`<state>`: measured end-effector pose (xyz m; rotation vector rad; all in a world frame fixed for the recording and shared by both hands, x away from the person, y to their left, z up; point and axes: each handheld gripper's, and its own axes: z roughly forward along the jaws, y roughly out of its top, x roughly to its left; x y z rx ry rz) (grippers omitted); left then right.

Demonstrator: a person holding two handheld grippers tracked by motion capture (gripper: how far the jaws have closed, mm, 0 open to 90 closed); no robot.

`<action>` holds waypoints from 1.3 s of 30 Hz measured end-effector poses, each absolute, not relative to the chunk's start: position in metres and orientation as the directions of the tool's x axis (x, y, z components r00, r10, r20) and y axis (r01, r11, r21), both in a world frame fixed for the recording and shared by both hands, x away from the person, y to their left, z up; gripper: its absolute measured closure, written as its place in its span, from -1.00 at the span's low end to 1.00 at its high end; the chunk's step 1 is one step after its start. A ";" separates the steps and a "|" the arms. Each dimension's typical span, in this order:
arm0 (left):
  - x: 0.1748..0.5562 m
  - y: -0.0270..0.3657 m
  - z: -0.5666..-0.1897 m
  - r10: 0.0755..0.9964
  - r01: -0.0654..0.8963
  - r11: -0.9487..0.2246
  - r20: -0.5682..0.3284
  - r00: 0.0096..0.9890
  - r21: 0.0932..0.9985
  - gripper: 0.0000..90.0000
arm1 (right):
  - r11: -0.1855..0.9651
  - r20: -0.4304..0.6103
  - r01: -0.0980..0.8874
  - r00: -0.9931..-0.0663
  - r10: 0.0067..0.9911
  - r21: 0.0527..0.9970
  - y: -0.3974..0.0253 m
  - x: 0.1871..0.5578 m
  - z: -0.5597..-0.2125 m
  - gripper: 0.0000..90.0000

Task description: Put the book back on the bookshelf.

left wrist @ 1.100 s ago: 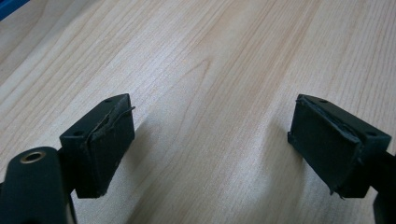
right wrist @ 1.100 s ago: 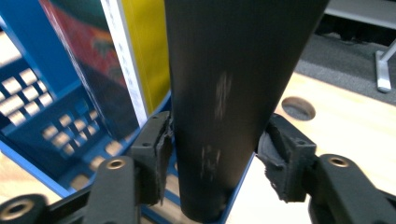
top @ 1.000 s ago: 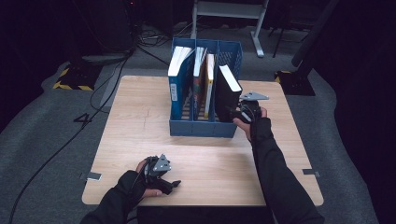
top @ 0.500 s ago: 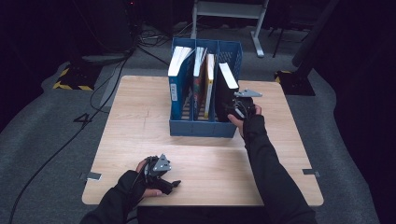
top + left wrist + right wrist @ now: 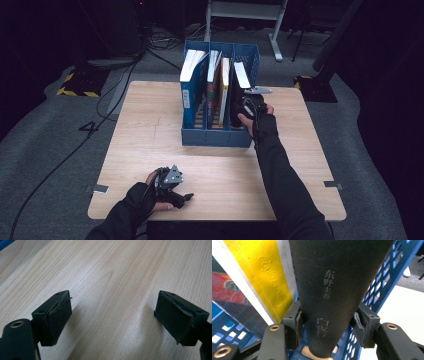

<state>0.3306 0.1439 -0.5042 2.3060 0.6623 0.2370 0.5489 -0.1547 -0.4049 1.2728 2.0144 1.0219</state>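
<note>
My right gripper (image 5: 325, 327) clamped on the black book (image 5: 334, 285) in the blue rack (image 5: 215, 137), my left gripper (image 5: 113, 322) wide open, empty, over the table (image 5: 112, 272)

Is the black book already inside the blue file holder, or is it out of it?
Inside. The black book stands in the right compartment of the blue file holder, with the right gripper shut on its spine.
</note>
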 end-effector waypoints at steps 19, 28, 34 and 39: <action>0.331 0.144 -0.504 0.522 0.392 -0.615 -0.019 0.853 0.684 -0.69 | 0.338 -0.098 0.533 -0.428 0.899 0.776 -0.148 0.559 -0.400 -0.02; 0.331 0.144 -0.504 0.523 0.392 -0.614 -0.018 0.852 0.685 -0.69 | 0.423 -0.154 0.535 -0.474 0.867 0.731 -0.149 0.552 -0.393 -0.13; 0.331 0.143 -0.504 0.524 0.392 -0.614 -0.018 0.852 0.685 -0.69 | 0.434 -0.158 0.530 -0.486 0.859 0.728 -0.155 0.547 -0.388 -0.19; 0.331 0.143 -0.504 0.524 0.392 -0.614 -0.017 0.852 0.685 -0.69 | 0.467 -0.195 0.520 -0.493 0.848 0.716 -0.157 0.542 -0.384 -0.22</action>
